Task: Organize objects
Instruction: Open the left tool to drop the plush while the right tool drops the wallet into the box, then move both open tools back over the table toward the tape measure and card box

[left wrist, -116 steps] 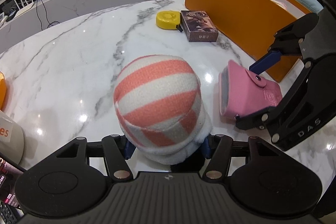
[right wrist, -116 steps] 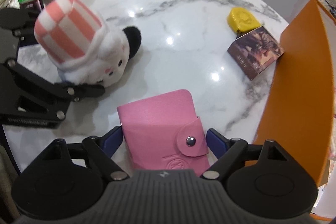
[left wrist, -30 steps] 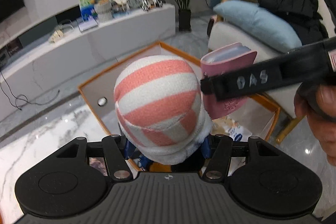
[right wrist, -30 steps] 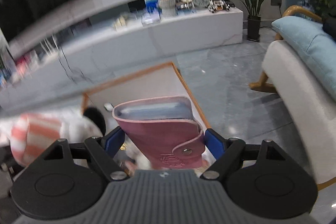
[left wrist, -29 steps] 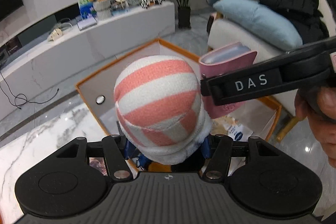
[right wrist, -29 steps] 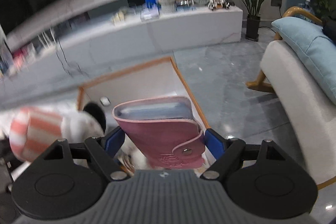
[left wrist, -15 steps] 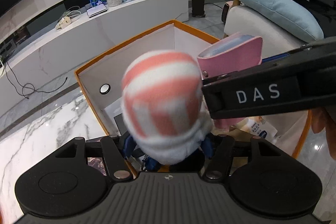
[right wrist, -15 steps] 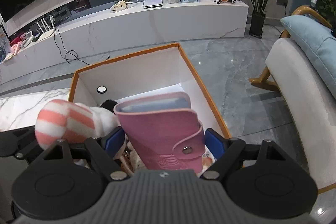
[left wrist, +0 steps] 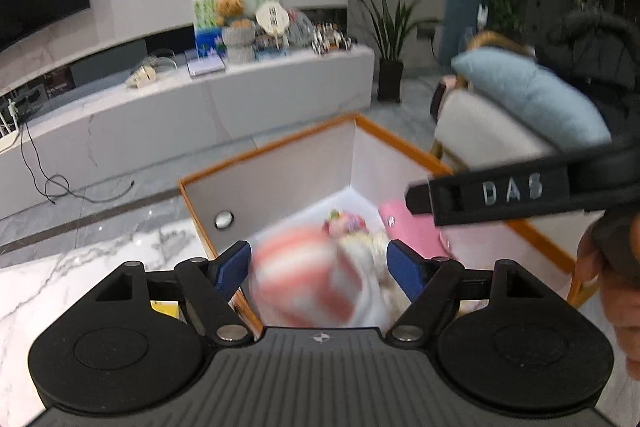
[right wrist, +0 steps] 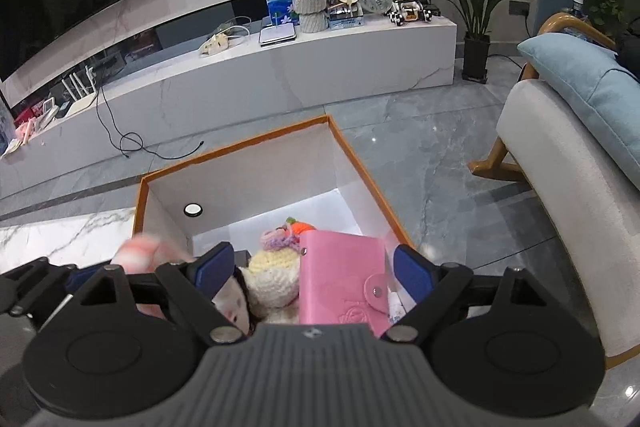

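both grippers [left wrist: 320, 263] [right wrist: 310, 267] gape — one plush [left wrist: 312, 275], one wallet [right wrist: 344, 283] in one box [right wrist: 240, 147].

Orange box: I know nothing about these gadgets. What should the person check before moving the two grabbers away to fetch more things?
1. Left gripper open: ok, its jaws are spread wider than the striped plush.
2. Striped plush settled in the orange box: cannot tell, it is blurred.
3. Right gripper open: ok, there are gaps on both sides of the pink wallet.
4. Pink wallet inside the box walls: ok, it is beside a knitted doll.
5. Table cleared: not ok, a yellow item lies on the marble table.
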`<state>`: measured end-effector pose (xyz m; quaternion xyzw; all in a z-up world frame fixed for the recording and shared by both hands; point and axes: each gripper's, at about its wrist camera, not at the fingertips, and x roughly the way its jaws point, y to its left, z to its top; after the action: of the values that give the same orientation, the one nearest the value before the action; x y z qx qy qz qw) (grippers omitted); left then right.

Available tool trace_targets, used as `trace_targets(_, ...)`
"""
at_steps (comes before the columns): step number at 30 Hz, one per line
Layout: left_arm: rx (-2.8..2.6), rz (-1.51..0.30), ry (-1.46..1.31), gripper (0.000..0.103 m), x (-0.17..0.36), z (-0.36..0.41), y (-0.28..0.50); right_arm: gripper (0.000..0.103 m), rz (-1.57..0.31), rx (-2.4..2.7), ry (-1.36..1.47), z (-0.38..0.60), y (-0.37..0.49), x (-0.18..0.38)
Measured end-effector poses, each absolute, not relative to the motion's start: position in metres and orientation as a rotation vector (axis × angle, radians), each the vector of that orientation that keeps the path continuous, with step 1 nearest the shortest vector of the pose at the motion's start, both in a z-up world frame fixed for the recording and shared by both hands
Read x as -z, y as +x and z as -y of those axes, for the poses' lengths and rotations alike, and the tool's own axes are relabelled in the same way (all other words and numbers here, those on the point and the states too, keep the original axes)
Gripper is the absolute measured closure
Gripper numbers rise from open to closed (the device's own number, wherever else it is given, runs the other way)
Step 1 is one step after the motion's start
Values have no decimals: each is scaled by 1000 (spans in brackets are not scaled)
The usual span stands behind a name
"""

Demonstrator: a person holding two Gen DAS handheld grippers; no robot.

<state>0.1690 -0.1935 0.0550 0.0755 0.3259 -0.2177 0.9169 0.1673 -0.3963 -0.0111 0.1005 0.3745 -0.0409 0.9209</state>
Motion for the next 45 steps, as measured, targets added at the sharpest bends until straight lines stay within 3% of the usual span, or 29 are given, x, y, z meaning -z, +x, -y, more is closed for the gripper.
trace_targets(13,368,-582,59,14,-72,140,174,15,-732,69,219,391,166,5)
trace_targets(34,113,-753,-31,13,-14,31,220,16,-633,-295,34,284,140,-10)
trace_targets(45,180,-779,74,13,-7,31,242,18,-762,-264,-96,178,117,50)
